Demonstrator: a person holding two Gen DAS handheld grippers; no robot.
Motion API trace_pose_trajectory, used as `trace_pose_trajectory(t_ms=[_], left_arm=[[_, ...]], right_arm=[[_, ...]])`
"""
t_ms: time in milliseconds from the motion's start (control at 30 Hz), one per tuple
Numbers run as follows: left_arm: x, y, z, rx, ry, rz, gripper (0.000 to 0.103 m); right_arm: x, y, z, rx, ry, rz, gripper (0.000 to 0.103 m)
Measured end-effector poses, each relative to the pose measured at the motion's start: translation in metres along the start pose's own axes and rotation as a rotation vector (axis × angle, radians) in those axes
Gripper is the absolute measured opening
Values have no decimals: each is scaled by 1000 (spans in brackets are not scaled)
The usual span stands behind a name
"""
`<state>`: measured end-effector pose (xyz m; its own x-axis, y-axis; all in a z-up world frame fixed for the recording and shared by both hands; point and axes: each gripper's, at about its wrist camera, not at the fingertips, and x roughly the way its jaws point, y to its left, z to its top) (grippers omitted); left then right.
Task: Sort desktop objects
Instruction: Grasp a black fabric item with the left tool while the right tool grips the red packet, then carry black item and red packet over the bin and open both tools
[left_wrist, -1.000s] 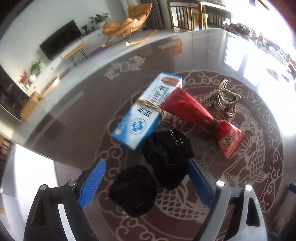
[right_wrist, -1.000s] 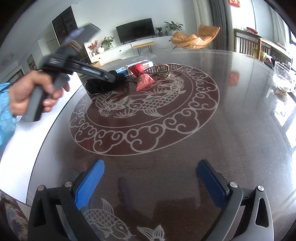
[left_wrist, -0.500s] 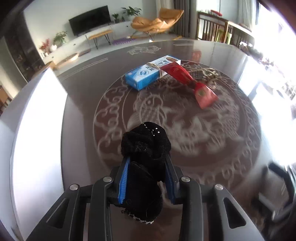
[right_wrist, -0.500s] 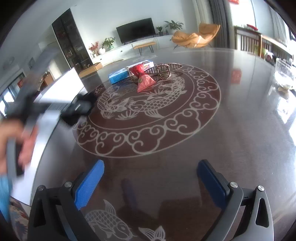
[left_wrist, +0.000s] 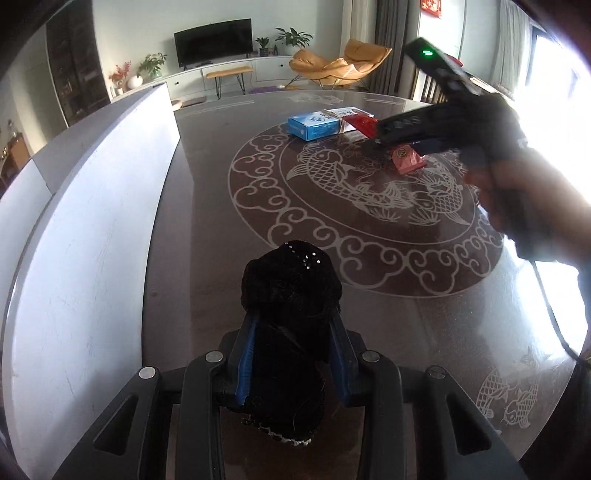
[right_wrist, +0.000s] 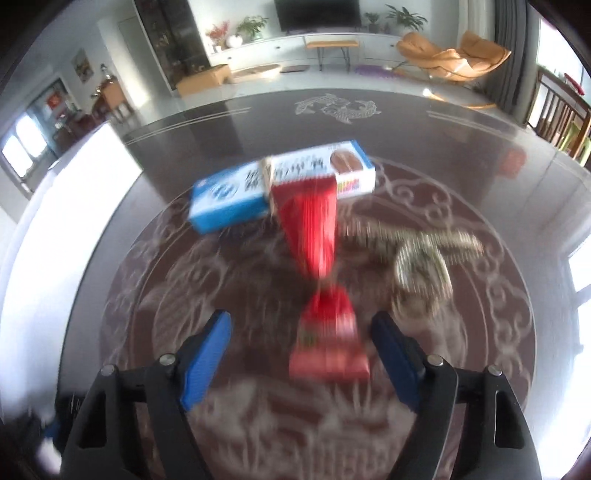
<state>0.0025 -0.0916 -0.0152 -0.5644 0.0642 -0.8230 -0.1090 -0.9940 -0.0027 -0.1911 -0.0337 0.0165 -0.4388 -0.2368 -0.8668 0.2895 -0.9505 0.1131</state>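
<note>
Two changes — our left gripper (left_wrist: 291, 345) now clamps the black hair piece (left_wrist: 290, 310), lifted away; our right gripper (right_wrist: 301, 349), closing, straddles the untouched red packet (right_wrist: 327, 341).

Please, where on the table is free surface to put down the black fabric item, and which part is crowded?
Free: the dark strip between the white board and the cloud ring, ahead of the left gripper shut on the black fabric item. Crowded: the far centre, where blue box, red packet and gold clip lie; the closing right gripper straddles the packet.
</note>
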Motion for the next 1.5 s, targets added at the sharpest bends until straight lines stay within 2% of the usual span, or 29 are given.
trace_pose_trajectory(t_ms=[33, 67, 100, 233, 333, 400, 467, 533, 567, 600, 667, 733, 900, 1033, 1100, 1200, 1233, 1267, 1300, 1433, 1467, 1500], left_arm=[[1, 0, -1, 0, -6, -1, 35], [1, 0, -1, -2, -10, -2, 35], [1, 0, -1, -4, -13, -5, 34], [-2, 5, -6, -32, -36, -28, 34], [-7, 1, -14, -15, -54, -17, 34], [-10, -1, -20, -20, -85, -6, 34], [-9, -2, -24, -48, -120, 23, 41], [-3, -2, -21, -58, -96, 50, 57], [1, -2, -19, -58, -80, 55, 61], [6, -2, -18, -59, -59, 55, 67], [10, 1, -16, -68, -49, 60, 74], [14, 4, -16, -76, -42, 70, 85], [21, 3, -15, -74, -32, 73, 91], [23, 3, -15, -68, -29, 72, 95], [23, 3, -15, -70, -28, 69, 95], [25, -1, -12, -56, -17, 55, 103], [27, -2, -11, -52, -10, 45, 103], [28, -3, -10, -50, -9, 41, 103], [28, -3, -9, -48, -9, 41, 103], [27, -5, -8, -54, 11, 43, 103], [26, -5, -8, -53, 9, 41, 99], [21, -9, -8, -43, -17, 37, 75]], right_arm=[[1, 3, 3, -18, -6, -13, 71], [1, 6, 4, -41, -14, -27, 51], [-1, 8, 1, -57, -18, -21, 21], [-18, 14, -33, -67, -37, 35, 22], [-44, 23, -88, -50, -67, 51, 22], [-66, 27, -134, -25, -122, 37, 23], [-81, 28, -168, 17, -184, 9, 24], [-87, 25, -179, 52, -202, -2, 36], [-86, 25, -179, 58, -195, -5, 57], [-87, 25, -175, 56, -193, 7, 65], [-86, 27, -173, 42, -188, -9, 66], [-85, 32, -173, 31, -181, -15, 67], [-86, 44, -175, -36, -153, -68, 78], [-85, 46, -176, -57, -143, -98, 80], [-85, 44, -177, -37, -137, -121, 86], [-85, 38, -178, 0, -135, -147, 90], [-84, 36, -178, 7, -131, -150, 92], [-80, 35, -175, 11, -116, -145, 100], [-80, 36, -174, 3, -114, -149, 103], [-74, 36, -167, -44, -104, -113, 103], [-74, 35, -167, -55, -104, -105, 102], [-78, 34, -168, -51, -118, -106, 89]])
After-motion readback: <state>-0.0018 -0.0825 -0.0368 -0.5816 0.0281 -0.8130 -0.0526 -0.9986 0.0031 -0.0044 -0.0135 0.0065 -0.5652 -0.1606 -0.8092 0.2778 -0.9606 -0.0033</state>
